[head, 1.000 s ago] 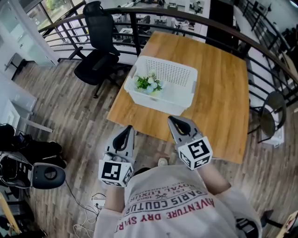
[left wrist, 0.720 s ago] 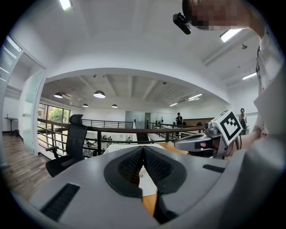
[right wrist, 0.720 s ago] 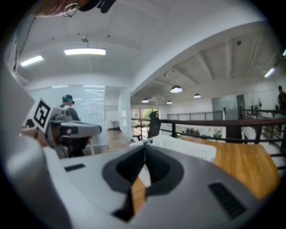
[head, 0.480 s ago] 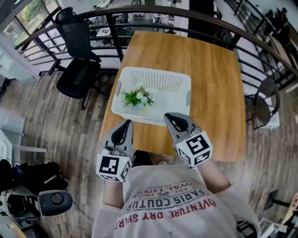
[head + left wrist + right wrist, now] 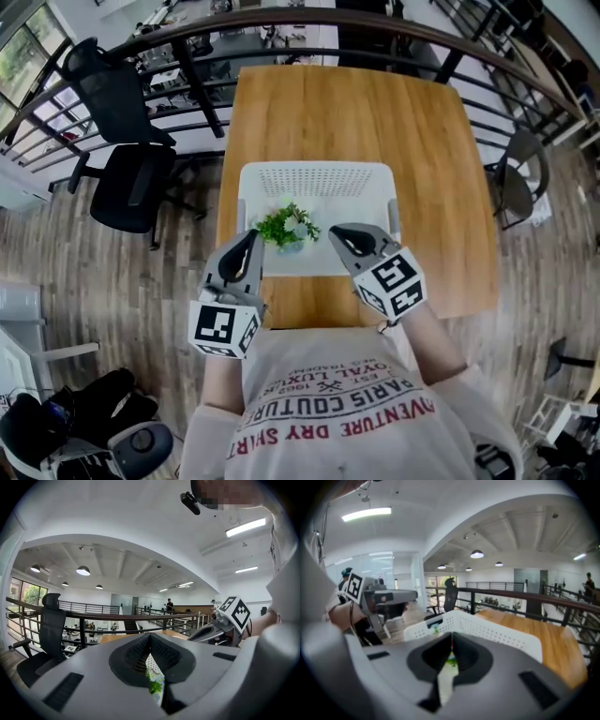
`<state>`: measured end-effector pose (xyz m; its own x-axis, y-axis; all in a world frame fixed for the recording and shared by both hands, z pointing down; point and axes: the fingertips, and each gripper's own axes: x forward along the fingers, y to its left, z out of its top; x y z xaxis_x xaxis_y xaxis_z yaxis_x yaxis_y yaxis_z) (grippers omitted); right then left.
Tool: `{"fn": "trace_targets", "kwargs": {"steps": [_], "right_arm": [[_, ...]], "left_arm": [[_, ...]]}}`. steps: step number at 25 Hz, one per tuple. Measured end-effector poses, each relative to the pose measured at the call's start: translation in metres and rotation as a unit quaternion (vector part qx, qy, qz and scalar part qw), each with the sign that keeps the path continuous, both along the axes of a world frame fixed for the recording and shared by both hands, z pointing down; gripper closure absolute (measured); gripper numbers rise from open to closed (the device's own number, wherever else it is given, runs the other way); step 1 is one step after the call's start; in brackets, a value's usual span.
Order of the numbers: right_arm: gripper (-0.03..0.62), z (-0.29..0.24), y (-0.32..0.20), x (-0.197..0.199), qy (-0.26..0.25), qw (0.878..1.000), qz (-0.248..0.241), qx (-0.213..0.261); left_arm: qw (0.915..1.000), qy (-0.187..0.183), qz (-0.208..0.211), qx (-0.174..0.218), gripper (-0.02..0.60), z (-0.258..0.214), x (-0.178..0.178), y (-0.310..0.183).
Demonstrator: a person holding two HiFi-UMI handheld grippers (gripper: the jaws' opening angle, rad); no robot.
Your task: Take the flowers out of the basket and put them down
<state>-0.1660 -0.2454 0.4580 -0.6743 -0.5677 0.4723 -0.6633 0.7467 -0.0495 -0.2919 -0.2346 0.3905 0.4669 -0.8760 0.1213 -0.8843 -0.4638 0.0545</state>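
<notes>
A small bunch of white flowers with green leaves (image 5: 289, 225) lies in the near left part of a white perforated basket (image 5: 314, 171) on a wooden table (image 5: 347, 112). My left gripper (image 5: 251, 239) is shut and holds nothing, its tip at the basket's near left corner, just left of the flowers. My right gripper (image 5: 336, 232) is also shut and holds nothing, over the near rim just right of them. In the left gripper view the flowers (image 5: 154, 681) show below the left gripper (image 5: 150, 637). The right gripper (image 5: 452, 637) points over the basket wall (image 5: 487, 627) at the flowers (image 5: 451, 660).
A black office chair (image 5: 127, 183) stands left of the table and a dark chair (image 5: 516, 187) right of it. A dark metal railing (image 5: 281, 23) curves behind the table's far edge. The table beyond the basket is bare wood.
Both grippers have moved forward from the table's near edge to the basket's near rim, on either side of the flowers. Their jaws have stayed shut.
</notes>
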Motion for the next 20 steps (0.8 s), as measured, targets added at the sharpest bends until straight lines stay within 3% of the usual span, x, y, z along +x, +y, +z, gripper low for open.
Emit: {"fn": "trace_targets", "kwargs": {"steps": [5, 6, 8, 10, 15, 18, 20], "right_arm": [[0.562, 0.027, -0.018, -0.018, 0.037, 0.998, -0.022, -0.038], [0.541, 0.034, -0.021, -0.021, 0.047, 0.997, -0.031, -0.046], [0.392, 0.05, -0.024, -0.029, 0.071, 0.993, -0.062, -0.066], [0.329, 0.065, -0.026, -0.039, 0.096, 0.988, -0.092, -0.083], [0.231, 0.099, -0.041, -0.053, 0.146, 0.979, -0.1, -0.099], [0.178, 0.115, -0.051, -0.054, 0.133, 0.978, -0.103, -0.123], [0.165, 0.13, -0.05, -0.053, 0.139, 0.971, -0.122, -0.15]], "left_arm": [[0.9996, 0.01, 0.025, -0.009, 0.565, 0.01, -0.012, -0.022], [0.9994, 0.01, 0.03, -0.01, 0.565, 0.013, -0.014, -0.025], [0.9992, 0.012, 0.036, -0.015, 0.565, 0.018, -0.019, -0.031], [0.9989, 0.017, 0.038, -0.021, 0.565, 0.024, -0.025, -0.038], [0.998, 0.027, 0.042, -0.038, 0.565, 0.038, -0.036, -0.051], [0.9976, 0.03, 0.045, -0.045, 0.565, 0.044, -0.041, -0.056], [0.9973, 0.032, 0.04, -0.052, 0.565, 0.048, -0.047, -0.06]]}}
